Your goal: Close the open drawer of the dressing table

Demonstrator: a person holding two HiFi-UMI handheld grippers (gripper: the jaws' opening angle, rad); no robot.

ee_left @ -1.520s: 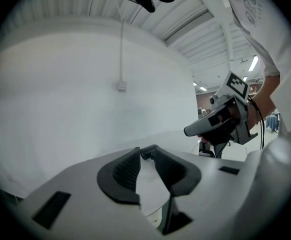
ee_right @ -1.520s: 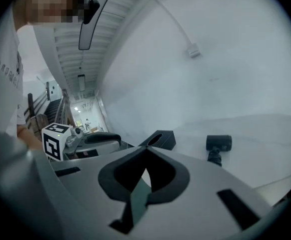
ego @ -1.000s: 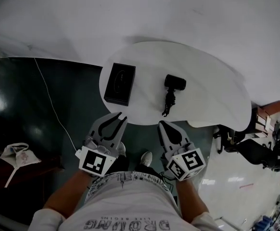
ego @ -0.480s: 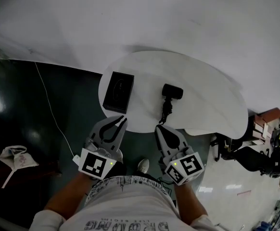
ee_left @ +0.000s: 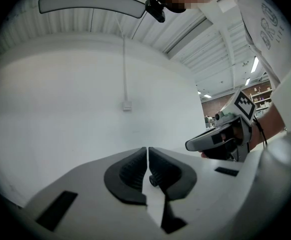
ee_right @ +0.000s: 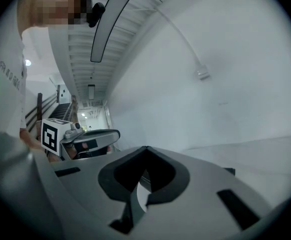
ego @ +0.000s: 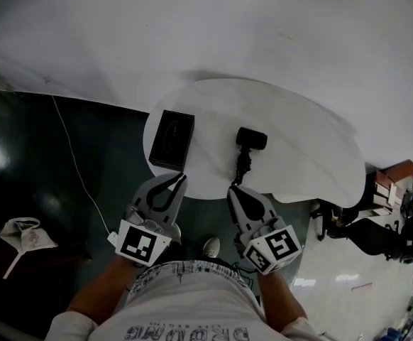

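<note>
The white oval dressing table [ego: 306, 141] stands against the wall in the head view. A pale slab [ego: 299, 185] juts from under its near right edge; I cannot tell whether it is the drawer. My left gripper [ego: 181, 179] hovers at the table's near left edge, just below a flat black box [ego: 172, 140]. Its jaws have just been closing and now meet with nothing between them [ee_left: 148, 149]. My right gripper [ego: 230, 189] is shut and empty [ee_right: 146, 148], level with the near edge below a black handled device [ego: 249, 144]. Both gripper views face the bare white wall.
A white cable [ego: 79, 169] runs across the dark floor on the left, with a crumpled cloth [ego: 20, 234] beside it. Dark chairs and clutter [ego: 377, 226] crowd the right side. The person's shoes [ego: 210, 246] sit below the table edge.
The left jaws stood apart a second ago and now touch. Both grippers have risen a little toward the table's near edge. The right jaws stay shut.
</note>
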